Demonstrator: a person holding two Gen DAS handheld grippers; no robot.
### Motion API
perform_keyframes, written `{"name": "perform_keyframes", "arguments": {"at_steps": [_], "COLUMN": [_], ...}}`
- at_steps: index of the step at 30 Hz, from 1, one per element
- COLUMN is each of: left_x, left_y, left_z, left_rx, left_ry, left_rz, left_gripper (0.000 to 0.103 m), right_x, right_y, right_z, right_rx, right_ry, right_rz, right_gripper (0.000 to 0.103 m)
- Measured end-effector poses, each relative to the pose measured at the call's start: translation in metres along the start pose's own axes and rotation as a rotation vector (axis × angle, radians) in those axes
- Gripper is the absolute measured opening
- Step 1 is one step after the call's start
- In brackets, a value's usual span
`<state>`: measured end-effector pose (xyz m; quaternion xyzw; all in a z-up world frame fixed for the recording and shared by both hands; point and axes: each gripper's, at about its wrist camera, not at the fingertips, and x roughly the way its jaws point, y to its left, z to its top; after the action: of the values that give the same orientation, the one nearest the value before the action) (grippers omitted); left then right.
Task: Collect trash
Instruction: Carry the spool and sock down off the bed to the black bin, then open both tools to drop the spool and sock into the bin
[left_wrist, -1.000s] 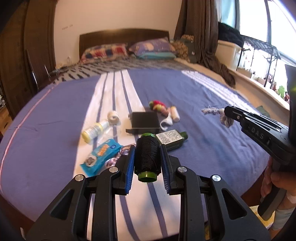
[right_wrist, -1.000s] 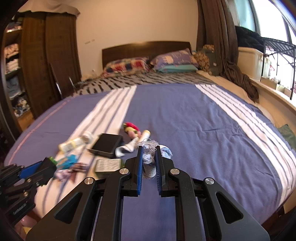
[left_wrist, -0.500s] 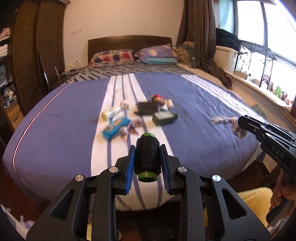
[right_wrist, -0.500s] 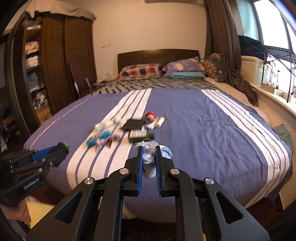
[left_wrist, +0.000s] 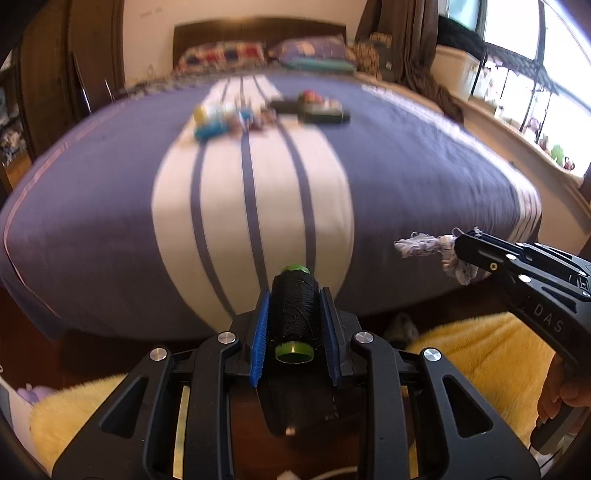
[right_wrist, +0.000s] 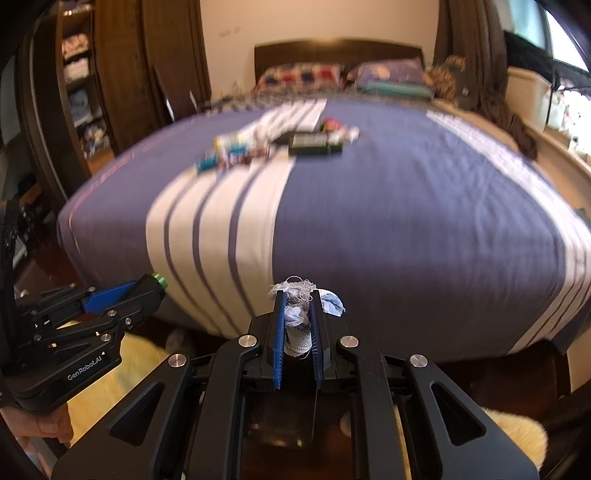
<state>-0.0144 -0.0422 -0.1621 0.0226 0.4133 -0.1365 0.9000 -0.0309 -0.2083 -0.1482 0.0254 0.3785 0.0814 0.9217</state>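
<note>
Black thread spool stays clamped in my left gripper; the frayed cloth scrap stays pinched in my right gripper. Both have drawn back off the bed; remaining clutter now lies far away, the yellow rug near below.

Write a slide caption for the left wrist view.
Left gripper holds a black thread spool before the striped bed.
</note>
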Motion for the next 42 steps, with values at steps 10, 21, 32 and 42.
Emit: {"name": "perform_keyframes", "arguments": {"at_steps": [10,21,32,42], "left_x": [0.085,0.144,0.157,0.139], "left_y": [0.014,0.026,0.025,0.029], "left_z": [-0.052,-0.081,-0.088,-0.077], "left_rx": [-0.056,-0.07,-0.079,-0.079], "left_ry": [0.25,0.381,0.431,0.372], "left_rz": [-0.087,-0.084,-0.113,-0.059], "left_gripper": [0.025,0.025,0.032,0.072], "right_x": [0.074,0.141,0.16,0.15], "right_y": [0.004,0.003,0.005,-0.009], "right_z": [-0.046,-0.081,-0.083,-0.07], "right_rx": [0.051,0.073,0.079,0.12], "right_ry": [0.221,0.382,0.426,0.362], "right_rz": [0.107,0.15,0.142,0.12], "right_gripper": [0.013,0.014,0.019,0.069]}}
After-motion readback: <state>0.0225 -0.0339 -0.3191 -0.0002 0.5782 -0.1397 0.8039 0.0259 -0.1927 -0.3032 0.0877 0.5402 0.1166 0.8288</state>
